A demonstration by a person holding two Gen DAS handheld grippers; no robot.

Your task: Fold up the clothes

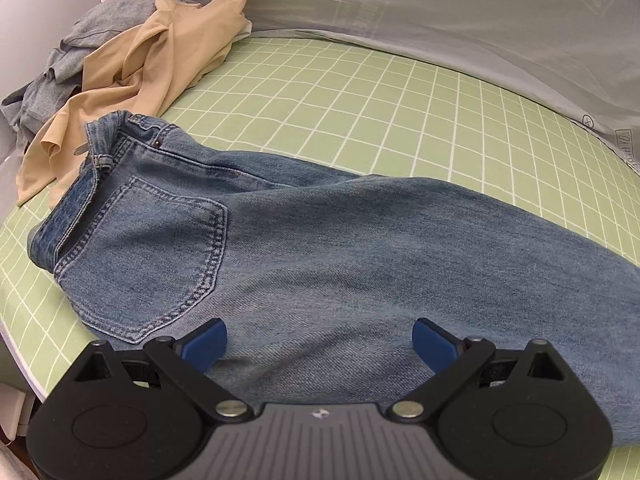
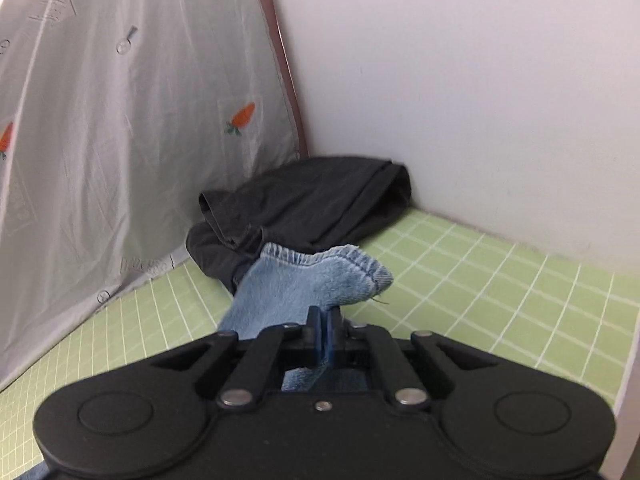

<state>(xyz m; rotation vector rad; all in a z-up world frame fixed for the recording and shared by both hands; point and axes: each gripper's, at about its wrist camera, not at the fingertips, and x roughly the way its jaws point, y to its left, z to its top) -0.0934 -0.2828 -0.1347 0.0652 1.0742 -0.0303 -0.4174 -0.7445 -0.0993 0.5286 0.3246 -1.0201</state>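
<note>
Denim jeans (image 2: 316, 280) hem in right tool (image 2: 323, 334); left tool (image 1: 320, 338) agape

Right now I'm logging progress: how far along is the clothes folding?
Early. The dark garment in the corner looks folded. In hand: the right gripper pinches the blue denim jeans hem; the left gripper hangs open above them. The beige and grey clothes lie crumpled.

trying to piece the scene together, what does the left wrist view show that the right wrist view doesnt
Only the left wrist view shows the open left gripper over the jeans' back pocket, plus a tan shirt and grey garment heaped behind.

Only the right wrist view shows the right gripper shut on the jeans' hem, a black garment and the wall.

Both show the jeans, the green grid mat and the carrot-print sheet.
</note>
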